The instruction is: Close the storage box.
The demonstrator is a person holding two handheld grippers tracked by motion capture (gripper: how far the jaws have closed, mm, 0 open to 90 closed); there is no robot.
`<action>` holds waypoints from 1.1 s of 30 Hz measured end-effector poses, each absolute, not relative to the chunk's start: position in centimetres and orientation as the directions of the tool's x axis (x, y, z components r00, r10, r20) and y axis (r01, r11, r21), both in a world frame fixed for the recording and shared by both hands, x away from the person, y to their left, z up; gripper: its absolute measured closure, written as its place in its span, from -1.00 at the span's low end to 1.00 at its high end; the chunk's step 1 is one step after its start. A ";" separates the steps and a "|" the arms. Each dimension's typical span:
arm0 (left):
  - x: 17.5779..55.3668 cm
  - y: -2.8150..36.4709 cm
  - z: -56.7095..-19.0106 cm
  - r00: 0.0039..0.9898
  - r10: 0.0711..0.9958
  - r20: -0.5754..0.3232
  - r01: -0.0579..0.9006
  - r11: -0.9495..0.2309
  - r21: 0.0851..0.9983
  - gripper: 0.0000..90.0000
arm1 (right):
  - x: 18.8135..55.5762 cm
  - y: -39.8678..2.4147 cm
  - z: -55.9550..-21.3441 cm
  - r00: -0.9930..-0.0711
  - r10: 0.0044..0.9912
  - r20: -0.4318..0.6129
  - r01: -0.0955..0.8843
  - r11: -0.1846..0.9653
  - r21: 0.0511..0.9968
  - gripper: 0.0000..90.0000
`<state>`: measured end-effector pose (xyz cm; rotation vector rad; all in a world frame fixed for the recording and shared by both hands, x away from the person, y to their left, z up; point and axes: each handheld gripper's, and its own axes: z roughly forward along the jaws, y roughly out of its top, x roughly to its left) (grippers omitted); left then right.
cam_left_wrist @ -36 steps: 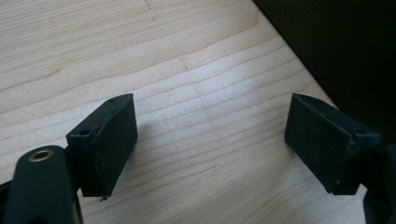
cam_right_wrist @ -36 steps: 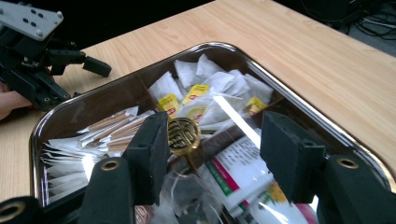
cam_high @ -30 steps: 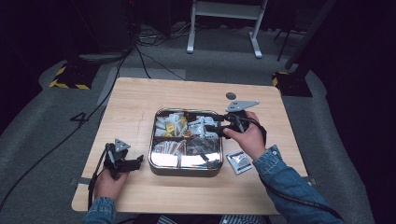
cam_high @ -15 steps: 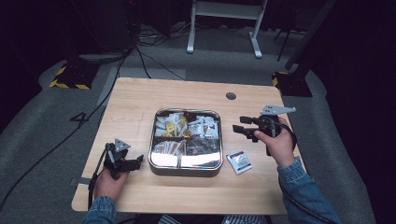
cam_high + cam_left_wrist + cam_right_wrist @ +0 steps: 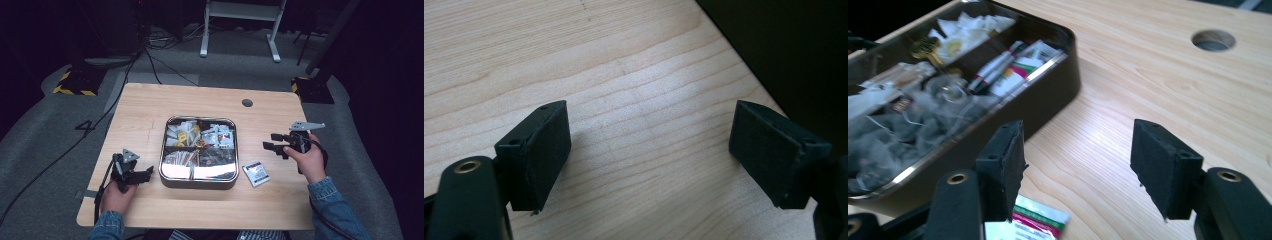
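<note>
**A:** ok so where's the packet vs the claws? trying to guess who goes for it.

**B:** it's flat on the table, just right of the tin, near the front corner. Right gripper hangs up and to the right of it, jaws spread, nothing between them. In the right gripper view the packet peeks out low, under the left jaw, so it lies below and toward the tin from the claw.

**A:** and the left one?

**B:** left gripper sits on the far side of the tin, also wide open and empty, bare wood between its jaws. Tin blocks its way, so I'd say right hand's job. Packet's long axis looks slanted to the table edge, so probably a wrist twist first.
</note>
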<state>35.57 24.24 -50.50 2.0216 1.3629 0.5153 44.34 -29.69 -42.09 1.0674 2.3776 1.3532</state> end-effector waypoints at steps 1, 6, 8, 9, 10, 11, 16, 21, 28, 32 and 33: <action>35.6 24.2 -50.5 0.386 0.922 -0.029 0.672 -0.259 0.694 -0.61 | 44.4 -30.0 -42.4 -0.712 0.681 0.171 0.495 0.315 0.810 -0.13; 35.6 24.2 -50.5 0.386 0.922 -0.030 0.672 -0.259 0.694 -0.61 | 44.8 -30.9 -43.6 -0.689 0.698 0.194 0.529 0.301 0.794 -0.15; 35.6 24.2 -50.5 0.386 0.922 -0.030 0.672 -0.259 0.694 -0.61 | 44.9 -31.1 -44.1 -0.686 0.701 0.193 0.532 0.304 0.790 -0.15; 35.6 24.2 -50.5 0.386 0.922 -0.030 0.672 -0.259 0.694 -0.61 | 44.9 -31.2 -44.5 -0.683 0.704 0.194 0.540 0.309 0.783 -0.15; 35.6 24.2 -50.5 0.386 0.922 -0.030 0.672 -0.259 0.694 -0.61 | 45.0 -31.4 -44.8 -0.683 0.705 0.191 0.541 0.313 0.780 -0.15; 35.6 24.2 -50.5 0.386 0.922 -0.029 0.672 -0.259 0.694 -0.61 | 45.0 -31.5 -45.2 -0.680 0.708 0.190 0.545 0.316 0.777 -0.15; 35.5 24.3 -50.5 0.387 0.921 -0.031 0.674 -0.260 0.692 -0.61 | 45.2 -32.2 -46.7 -0.673 0.721 0.164 0.540 0.328 0.776 -0.16; 35.5 24.3 -50.5 0.387 0.921 -0.031 0.674 -0.260 0.692 -0.61 | 45.5 -33.0 -48.3 -0.671 0.730 0.128 0.532 0.354 0.769 -0.19; 35.5 24.3 -50.5 0.387 0.922 -0.030 0.674 -0.260 0.692 -0.61 | 45.8 -33.4 -49.6 -0.664 0.743 0.084 0.529 0.387 0.755 -0.25; 35.5 24.3 -50.5 0.387 0.921 -0.031 0.674 -0.260 0.691 -0.61 | 45.7 -33.8 -50.2 -0.656 0.753 0.044 0.518 0.408 0.752 -0.32; 35.5 24.3 -50.5 0.387 0.921 -0.031 0.674 -0.260 0.692 -0.61 | 45.7 -33.9 -50.3 -0.654 0.756 0.040 0.515 0.406 0.754 -0.34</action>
